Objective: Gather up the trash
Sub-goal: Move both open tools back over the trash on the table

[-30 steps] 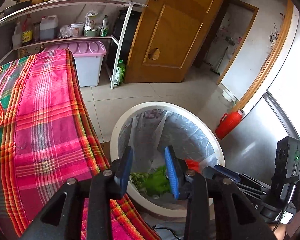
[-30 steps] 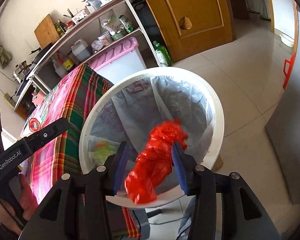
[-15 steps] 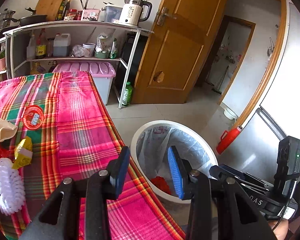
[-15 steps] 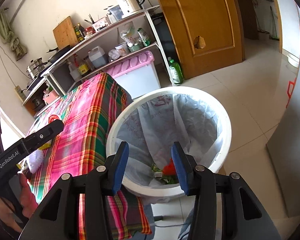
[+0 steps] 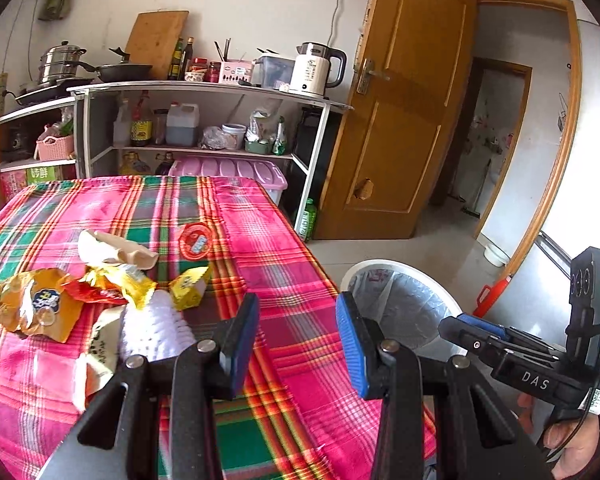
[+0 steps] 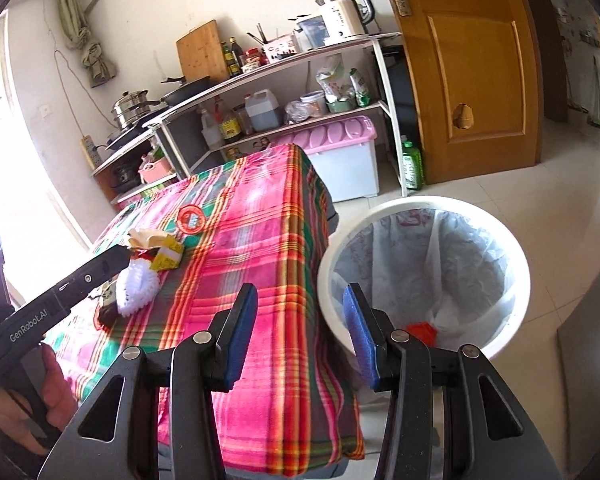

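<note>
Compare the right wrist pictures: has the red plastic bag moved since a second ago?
Yes. The red plastic bag, earlier between the right gripper's jaws above the rim, now lies down inside the white bin, and those jaws stand empty.

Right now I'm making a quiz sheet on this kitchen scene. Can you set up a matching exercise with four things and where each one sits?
Things:
1. round red foil lid
2. red crumpled plastic scrap
3. white electric kettle
4. green plastic bottle

Places:
A. on the floor beside the wooden door
B. on the top shelf of the white rack
C. flat on the pink plaid tablecloth
D. at the bottom of the lined white bin

Pairs: 1-C, 2-D, 3-B, 4-A
</note>
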Demonstrator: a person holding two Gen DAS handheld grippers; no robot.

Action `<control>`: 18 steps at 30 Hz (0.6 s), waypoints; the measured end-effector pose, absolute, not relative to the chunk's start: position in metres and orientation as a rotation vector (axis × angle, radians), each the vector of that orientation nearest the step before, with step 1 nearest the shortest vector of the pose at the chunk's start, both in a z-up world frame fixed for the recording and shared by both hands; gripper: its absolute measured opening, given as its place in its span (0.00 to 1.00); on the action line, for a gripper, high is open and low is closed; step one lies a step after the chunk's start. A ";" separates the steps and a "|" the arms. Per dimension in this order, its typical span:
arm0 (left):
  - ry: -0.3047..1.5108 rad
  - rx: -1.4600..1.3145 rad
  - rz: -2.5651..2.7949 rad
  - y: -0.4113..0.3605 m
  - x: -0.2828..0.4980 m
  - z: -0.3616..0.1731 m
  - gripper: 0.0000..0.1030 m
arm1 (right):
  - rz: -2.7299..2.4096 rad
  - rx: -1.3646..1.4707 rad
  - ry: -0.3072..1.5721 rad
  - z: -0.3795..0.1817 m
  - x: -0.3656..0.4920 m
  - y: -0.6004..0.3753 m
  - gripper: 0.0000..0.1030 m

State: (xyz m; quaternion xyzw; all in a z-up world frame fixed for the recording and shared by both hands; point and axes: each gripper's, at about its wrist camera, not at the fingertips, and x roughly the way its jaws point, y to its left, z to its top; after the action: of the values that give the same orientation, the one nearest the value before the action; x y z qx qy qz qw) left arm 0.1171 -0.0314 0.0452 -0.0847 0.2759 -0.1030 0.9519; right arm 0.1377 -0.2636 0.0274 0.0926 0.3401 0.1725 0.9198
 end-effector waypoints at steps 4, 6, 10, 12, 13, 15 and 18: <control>0.546 -0.181 -0.146 -0.008 0.101 0.043 0.50 | 0.415 0.176 0.703 0.028 0.134 -0.243 0.45; 0.542 -0.185 -0.116 0.004 0.096 0.041 0.52 | 0.438 0.167 0.708 0.028 0.131 -0.233 0.45; 0.537 -0.207 -0.051 0.029 0.086 0.036 0.54 | 0.479 0.155 0.723 0.026 0.132 -0.218 0.45; 0.539 -0.220 -0.022 0.040 0.082 0.032 0.55 | 0.497 0.145 0.732 0.025 0.133 -0.210 0.45; 0.540 -0.225 -0.009 0.045 0.081 0.031 0.56 | 0.506 0.142 0.737 0.025 0.133 -0.207 0.45; 0.542 -0.236 0.019 0.056 0.080 0.028 0.56 | 0.524 0.132 0.745 0.024 0.134 -0.199 0.45; 0.542 -0.255 0.059 0.072 0.076 0.022 0.57 | 0.545 0.112 0.752 0.022 0.136 -0.185 0.45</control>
State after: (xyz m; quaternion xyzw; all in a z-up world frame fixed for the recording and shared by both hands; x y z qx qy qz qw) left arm 0.0761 0.0717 0.0219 -0.1257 0.2668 0.0289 0.9551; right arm 0.1365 -0.1855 0.0219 0.0539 0.3624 0.2626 0.8926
